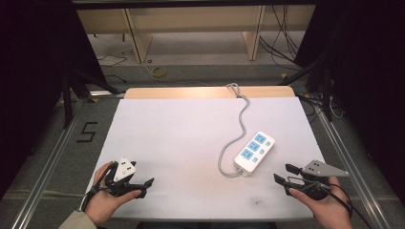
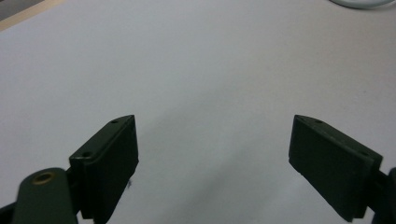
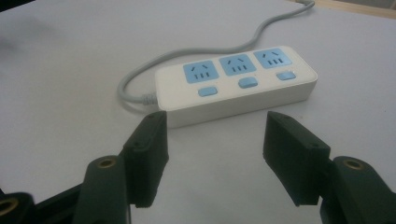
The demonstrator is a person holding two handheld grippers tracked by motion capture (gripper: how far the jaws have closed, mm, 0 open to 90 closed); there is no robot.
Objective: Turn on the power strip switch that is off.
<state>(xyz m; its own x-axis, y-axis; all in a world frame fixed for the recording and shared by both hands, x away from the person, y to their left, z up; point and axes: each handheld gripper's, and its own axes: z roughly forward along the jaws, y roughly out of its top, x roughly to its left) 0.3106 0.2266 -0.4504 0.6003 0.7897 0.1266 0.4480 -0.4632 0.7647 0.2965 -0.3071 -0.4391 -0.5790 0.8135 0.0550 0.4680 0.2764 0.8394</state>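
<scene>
A white power strip (image 1: 255, 151) with three blue sockets and three blue switches lies on the white table (image 1: 181, 133), right of centre. Its grey cable (image 1: 239, 119) runs in curves to the far edge. In the right gripper view the power strip (image 3: 236, 84) lies just beyond the jaws. My right gripper (image 1: 285, 174) (image 3: 215, 144) is open and empty, a short way right of and nearer than the strip. My left gripper (image 1: 139, 177) (image 2: 214, 144) rests open at the near left, with bare table between its jaws.
A wooden strip (image 1: 210, 92) borders the table's far edge. Beyond it are the floor, a wooden shelf frame (image 1: 191, 28) and loose cables (image 1: 282, 43). Metal rails (image 1: 52, 157) run along both sides. A person's hands (image 1: 102, 202) hold the grippers at the near edge.
</scene>
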